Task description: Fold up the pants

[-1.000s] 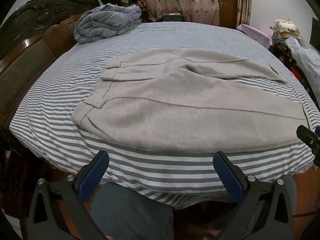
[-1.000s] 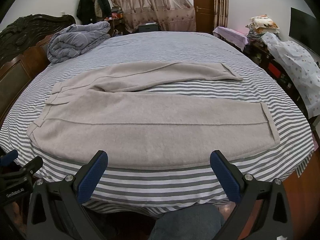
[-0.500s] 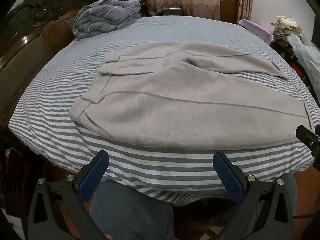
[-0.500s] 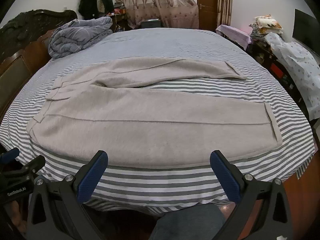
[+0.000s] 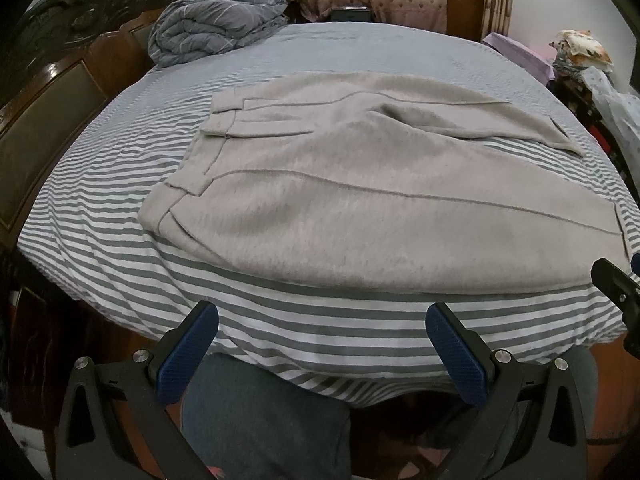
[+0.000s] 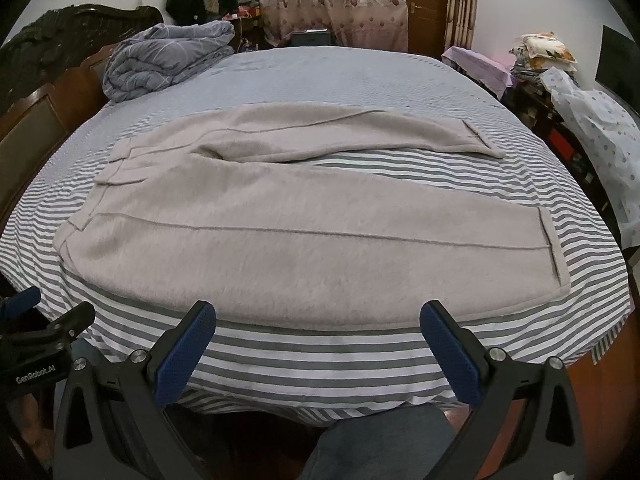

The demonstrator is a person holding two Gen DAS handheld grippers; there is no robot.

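While the pants (image 5: 360, 208) lie flat on the bed (image 5: 320, 320), left gripper (image 5: 322, 340) and right gripper (image 6: 318, 338) hover spread apart.

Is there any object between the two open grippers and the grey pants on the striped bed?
Nothing visible. Only bare striped bed sheet lies between the left gripper, the right gripper and the grey fleece pants. The rolled blue-grey quilt sits far behind them.

Light grey fleecy pants (image 5: 360, 216) (image 6: 240, 248) lie flat and unfolded across the bed (image 5: 100, 184) (image 6: 360, 76), waistband toward the headboard side, legs splayed apart, near leg along the bed's front edge.
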